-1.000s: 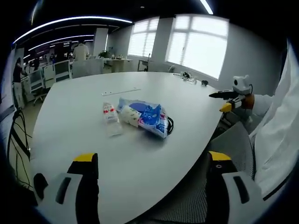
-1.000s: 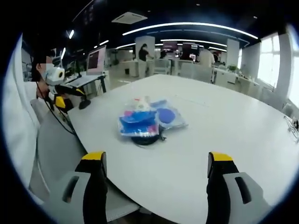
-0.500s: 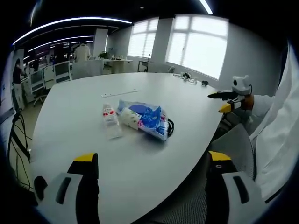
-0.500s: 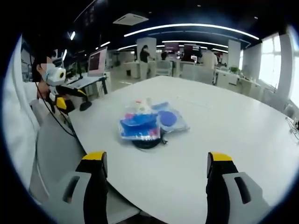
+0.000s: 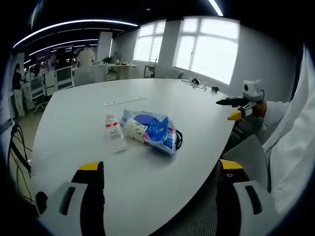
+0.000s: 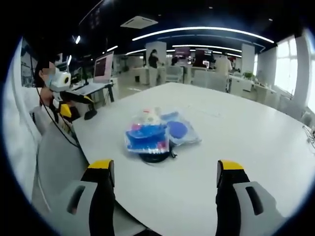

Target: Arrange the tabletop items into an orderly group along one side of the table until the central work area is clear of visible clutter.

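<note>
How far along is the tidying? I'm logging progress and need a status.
Nothing looks done: the blue-printed plastic bags, the small clear plastic bottle and the black coiled cable lie heaped mid-way on the white table. Nothing is in hand: left tongs and right tongs are open, short of the pile. Moving everything to one side remains.

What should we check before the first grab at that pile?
1. Left tool open: ok.
2. Right tool open: ok.
3. Both tools empty: ok.
4. Pile grouped: blue bags over a black cable, small bottle beside them: ok.
5. Pile at one side of the table: not ok, it sits mid-table.
6. Which items touch inside the pile: cannot tell.
</note>
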